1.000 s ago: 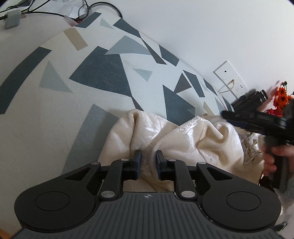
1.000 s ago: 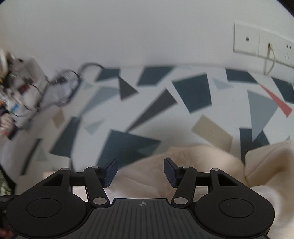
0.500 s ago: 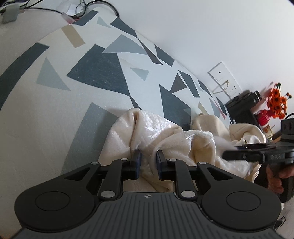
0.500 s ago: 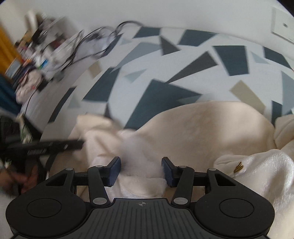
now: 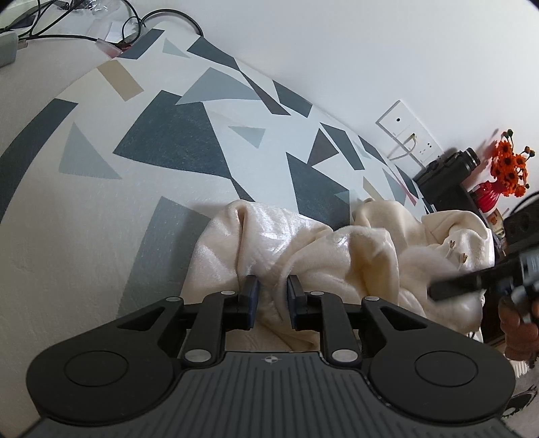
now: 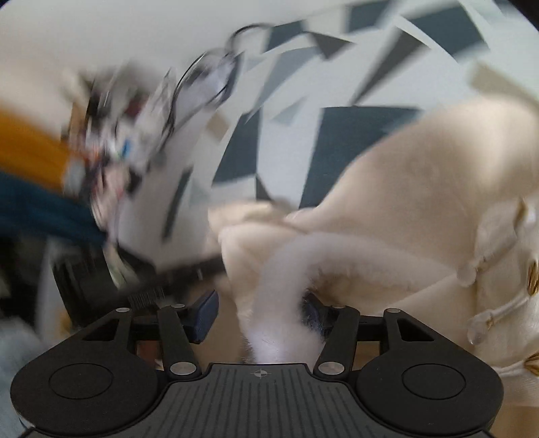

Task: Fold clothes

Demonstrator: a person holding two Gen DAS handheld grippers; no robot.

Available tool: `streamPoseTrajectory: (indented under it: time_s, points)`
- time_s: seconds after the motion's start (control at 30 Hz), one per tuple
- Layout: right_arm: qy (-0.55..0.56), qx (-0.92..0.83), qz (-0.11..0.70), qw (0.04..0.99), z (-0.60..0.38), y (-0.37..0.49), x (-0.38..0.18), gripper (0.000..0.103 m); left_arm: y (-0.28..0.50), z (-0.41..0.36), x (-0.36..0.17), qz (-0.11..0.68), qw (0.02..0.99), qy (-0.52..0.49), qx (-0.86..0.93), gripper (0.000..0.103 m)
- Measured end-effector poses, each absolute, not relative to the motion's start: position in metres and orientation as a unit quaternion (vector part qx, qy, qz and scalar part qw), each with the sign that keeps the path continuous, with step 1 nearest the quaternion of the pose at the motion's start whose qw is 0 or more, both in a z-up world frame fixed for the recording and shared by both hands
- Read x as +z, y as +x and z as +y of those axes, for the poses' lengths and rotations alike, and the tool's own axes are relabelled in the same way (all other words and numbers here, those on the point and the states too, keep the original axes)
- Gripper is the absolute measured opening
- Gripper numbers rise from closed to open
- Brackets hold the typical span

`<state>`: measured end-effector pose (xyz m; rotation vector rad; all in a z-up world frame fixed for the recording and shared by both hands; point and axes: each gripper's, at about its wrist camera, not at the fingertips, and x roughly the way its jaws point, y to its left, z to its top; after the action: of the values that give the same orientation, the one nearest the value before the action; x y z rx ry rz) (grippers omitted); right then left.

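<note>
Blurred clutter (image 6: 134,134) beyond bedspread (image 6: 276,141)

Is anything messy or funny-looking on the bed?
Yes. The cream garment is not flat: it lies in a crumpled heap on the patterned sheet, with folds bunched up between the left tongs. A tangle of cables also sits at the bed's far corner.

Cream garment (image 5: 337,256) on grey-triangled white cloth (image 5: 101,209).
</note>
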<state>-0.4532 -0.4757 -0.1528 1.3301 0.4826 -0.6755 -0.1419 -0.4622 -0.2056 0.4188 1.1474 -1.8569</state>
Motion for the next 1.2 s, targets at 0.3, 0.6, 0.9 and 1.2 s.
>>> streamPoseTrajectory:
  time_s: [0.3, 0.6, 0.9, 1.2]
  points:
    - [0.620, -0.360, 0.139, 0.683, -0.471, -0.480, -0.147, 0.010, -0.137, -0.464, -0.205, 0.480, 0.433, 0.153, -0.748, 0.031]
    - [0.420, -0.446, -0.104, 0.784, -0.456, -0.575, 0.008, 0.009, -0.139, -0.466, -0.155, 0.391, 0.431, 0.116, -0.805, 0.091]
    - [0.373, -0.464, -0.117, 0.795, -0.437, -0.597, 0.034, 0.009, -0.199, -0.479, -0.160, 0.350, 0.380, 0.208, -0.831, 0.092]
    - [0.374, -0.454, -0.138, 0.797, -0.436, -0.592, 0.043, 0.009, -0.250, -0.480, -0.161, 0.309, 0.350, 0.262, -0.845, 0.097]
